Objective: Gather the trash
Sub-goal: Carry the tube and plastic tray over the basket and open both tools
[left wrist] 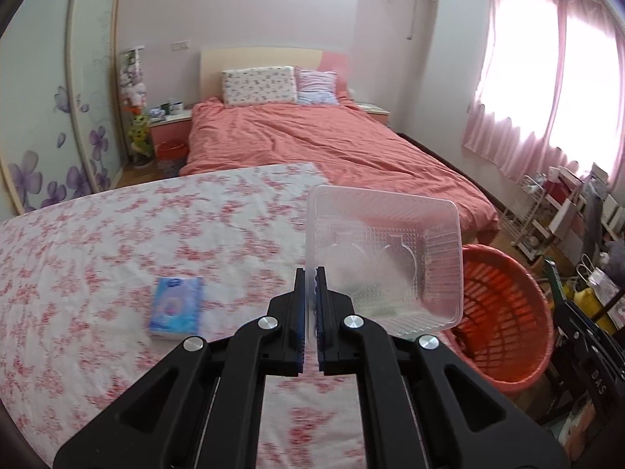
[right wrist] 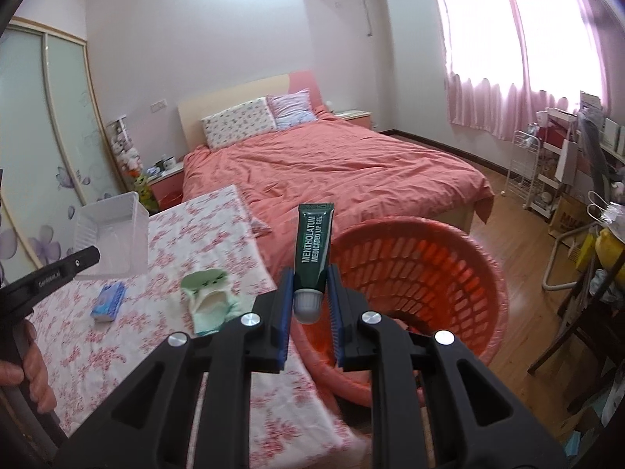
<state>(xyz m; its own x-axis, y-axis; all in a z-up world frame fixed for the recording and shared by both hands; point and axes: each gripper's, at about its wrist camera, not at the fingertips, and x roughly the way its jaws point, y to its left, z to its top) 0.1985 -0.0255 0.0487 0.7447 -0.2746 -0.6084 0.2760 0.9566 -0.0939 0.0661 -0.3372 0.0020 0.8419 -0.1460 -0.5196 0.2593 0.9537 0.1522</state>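
My left gripper (left wrist: 310,279) is shut on the rim of a clear plastic tray (left wrist: 384,254) and holds it up above the floral table (left wrist: 117,242), near the orange basket (left wrist: 504,312). The tray also shows in the right wrist view (right wrist: 111,234) with the left gripper's finger (right wrist: 74,264). My right gripper (right wrist: 309,277) is shut on a dark green lip gel tube (right wrist: 314,246), cap end down, held upright over the near rim of the orange basket (right wrist: 422,273).
A blue tissue pack (left wrist: 177,308) lies on the table, also in the right wrist view (right wrist: 109,301). A pale green sock (right wrist: 211,297) lies near the table's right edge. A pink bed (left wrist: 320,136) stands behind. Shelves and bags (left wrist: 578,234) crowd the right.
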